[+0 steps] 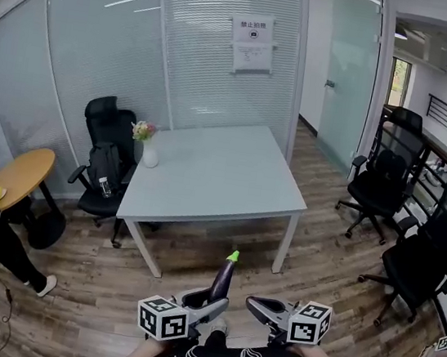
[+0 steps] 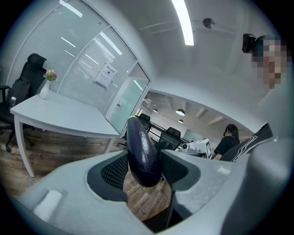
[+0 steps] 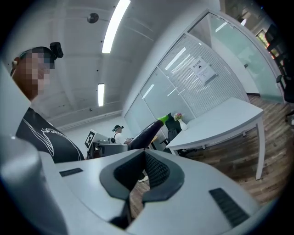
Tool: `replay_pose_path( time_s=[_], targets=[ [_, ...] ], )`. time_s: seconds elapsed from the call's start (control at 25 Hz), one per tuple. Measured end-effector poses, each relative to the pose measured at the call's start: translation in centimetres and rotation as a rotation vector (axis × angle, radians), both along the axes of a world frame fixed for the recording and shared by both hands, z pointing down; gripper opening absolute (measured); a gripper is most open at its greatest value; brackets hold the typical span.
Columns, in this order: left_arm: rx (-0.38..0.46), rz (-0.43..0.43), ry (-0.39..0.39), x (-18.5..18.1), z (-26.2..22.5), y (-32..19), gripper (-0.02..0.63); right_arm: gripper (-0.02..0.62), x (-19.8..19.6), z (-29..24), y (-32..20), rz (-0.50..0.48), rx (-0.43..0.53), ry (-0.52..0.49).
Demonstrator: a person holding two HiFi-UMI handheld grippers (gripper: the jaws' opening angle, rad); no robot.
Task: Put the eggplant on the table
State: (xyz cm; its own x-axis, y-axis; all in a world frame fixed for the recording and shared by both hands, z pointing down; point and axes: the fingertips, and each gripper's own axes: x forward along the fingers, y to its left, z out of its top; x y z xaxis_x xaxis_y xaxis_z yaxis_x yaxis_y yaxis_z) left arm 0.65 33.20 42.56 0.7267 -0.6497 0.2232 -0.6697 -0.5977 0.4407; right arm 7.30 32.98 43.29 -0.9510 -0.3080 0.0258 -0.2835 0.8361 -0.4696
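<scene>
Eggplant [image 2: 142,151]: dark purple, glossy, green-tipped

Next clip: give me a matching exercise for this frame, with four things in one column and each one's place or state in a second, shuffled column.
Things
1. eggplant
2. vase of flowers
3. right gripper
4. round yellow table

Places and states
A. shut, nothing between its jaws
B. beside the glass wall, at the head view's left
C. clamped in the left gripper, green tip pointing away
D. standing on the grey table, near a corner

Pairs: 1-C, 2-D, 3-A, 4-B
</scene>
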Motion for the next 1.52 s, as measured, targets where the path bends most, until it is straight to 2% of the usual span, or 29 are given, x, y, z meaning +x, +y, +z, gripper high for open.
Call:
replay_pose_path(
  time_s=[0.4, 0.72, 0.96, 1.12, 1.28, 1.52],
  targets=[
    [-0.013, 0.029, -0.004, -1.4, 0.4, -7.7, 0.227, 0.009, -1.2, 0.4, -7.9, 0.028, -0.025, -0.007],
    [-0.030, 0.072, 0.008, -3.6, -0.4, -18.7, 0.227, 0.009, -3.0, 0.2, -18.5, 0.085, -0.066, 0.004],
    [-0.044, 0.086, 0.031, -6.2, -0.5, -27.3, 0.227, 0.009, -5.6, 0.0, -26.6, 0.097, -0.087, 0.031],
    [-0.043, 0.102, 0.051, -7.6, -0.8, -31.9, 0.227, 0.009, -7.6, -0.5, -31.3, 0.088, -0.107, 0.007],
    [-0.023, 0.088, 0.056, -9.8, -1.0, -35.7, 0.227, 0.009, -9.5, -0.8, -35.1, 0.098, -0.054, 0.061],
    [-0.035, 0.053, 0.057, -12.1, 0.6, -38.9, 0.227, 0.009, -10.9, 0.5, -38.1, 0.097, -0.066, 0.059]
  ],
)
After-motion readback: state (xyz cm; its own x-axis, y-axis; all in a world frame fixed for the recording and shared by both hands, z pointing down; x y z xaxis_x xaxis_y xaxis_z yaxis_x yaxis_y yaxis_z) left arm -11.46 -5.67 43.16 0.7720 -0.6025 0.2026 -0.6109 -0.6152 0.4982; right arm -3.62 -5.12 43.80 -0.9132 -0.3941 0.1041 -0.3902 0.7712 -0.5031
